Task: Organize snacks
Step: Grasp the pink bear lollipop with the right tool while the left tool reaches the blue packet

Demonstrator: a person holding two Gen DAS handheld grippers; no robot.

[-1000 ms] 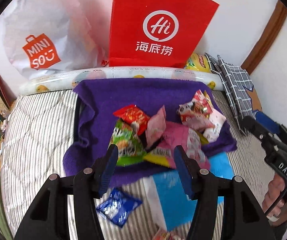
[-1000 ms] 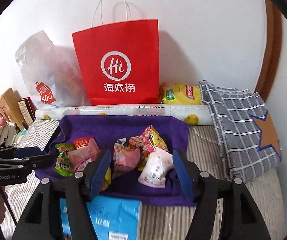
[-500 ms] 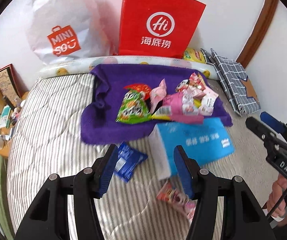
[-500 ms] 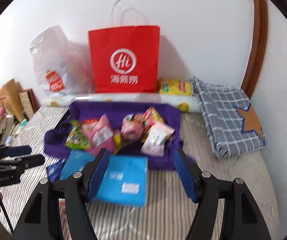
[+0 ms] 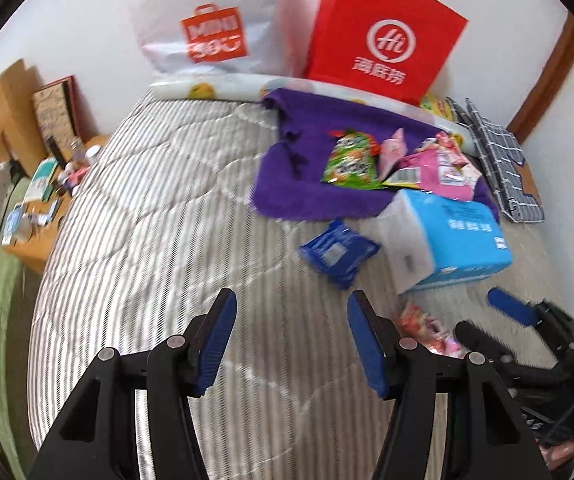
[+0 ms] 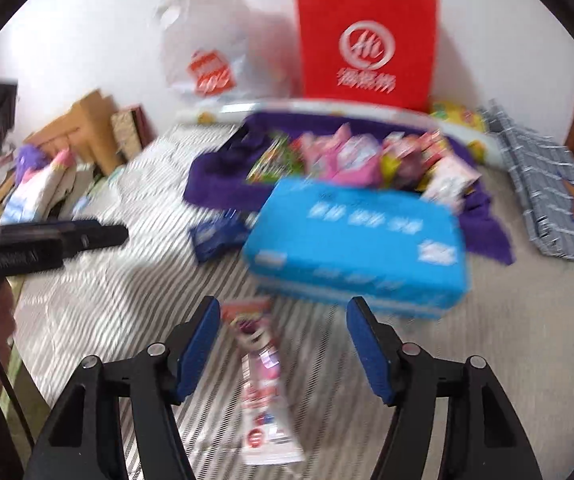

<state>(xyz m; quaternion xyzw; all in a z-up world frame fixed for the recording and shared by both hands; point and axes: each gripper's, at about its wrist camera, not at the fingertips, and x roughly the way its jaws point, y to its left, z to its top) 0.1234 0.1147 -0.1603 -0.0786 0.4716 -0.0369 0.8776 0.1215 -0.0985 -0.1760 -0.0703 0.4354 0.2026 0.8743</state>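
A long pink-and-white snack packet point(image 6: 261, 380) lies flat on the striped bedspread point(image 5: 159, 216), directly between the blue pads of the right gripper point(image 6: 283, 344), nearer the left pad and touching neither. The right gripper's jaws have just been closing and stand apart around the packet without gripping it. The same packet shows in the left wrist view as a pink wrapper point(image 5: 427, 330) just beside the right gripper's fingertips.

The left gripper point(image 5: 289, 340) hangs over bare bedspread, its jaws parted and empty. Ahead of it lies a dark blue snack packet point(image 5: 337, 250), flat on the stripes and just beside a light blue pack of tissues point(image 5: 447, 236).

Behind the tissues, a purple towel point(image 5: 287, 188) is spread on the bed, bearing a loose heap of snacks: a green packet point(image 5: 351, 160) at the left, pink packets point(image 5: 435, 164) to its right, overlapping one another.

Along the wall stand a red paper bag point(image 5: 383, 36) with a white round logo and a white plastic shopping bag point(image 5: 207, 28) with an orange emblem, both behind a rolled printed mat point(image 5: 215, 90). A yellow crisp bag point(image 6: 455, 114) sits at the red bag's right, and a folded blue checked cloth point(image 6: 543, 188) lies at the bed's far right.

A cluttered wooden side table point(image 5: 35, 216) stands off the bed's left edge. The right wrist view is blurred.
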